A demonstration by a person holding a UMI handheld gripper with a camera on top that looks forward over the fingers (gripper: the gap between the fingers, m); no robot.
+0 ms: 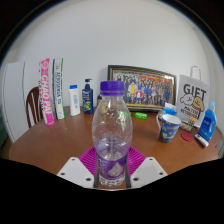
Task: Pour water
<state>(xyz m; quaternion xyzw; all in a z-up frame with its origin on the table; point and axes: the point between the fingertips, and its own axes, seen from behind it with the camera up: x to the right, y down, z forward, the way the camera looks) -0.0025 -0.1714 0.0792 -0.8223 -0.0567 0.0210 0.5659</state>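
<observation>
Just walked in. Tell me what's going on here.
A person's handheld gripper is at a clear water bottle with a purple cap, which stands upright on the wooden table between the two fingers. Whether the pads actually press on it cannot be made out. Beyond the bottle, apart from it, stands a blue and white mug. Nothing is being poured yet.

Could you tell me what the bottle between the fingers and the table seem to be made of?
The bottle looks like clear, glossy plastic: the background shows through it, and its cap is opaque purple. The table seems to be polished brown wood, though it could be laminate.
</observation>
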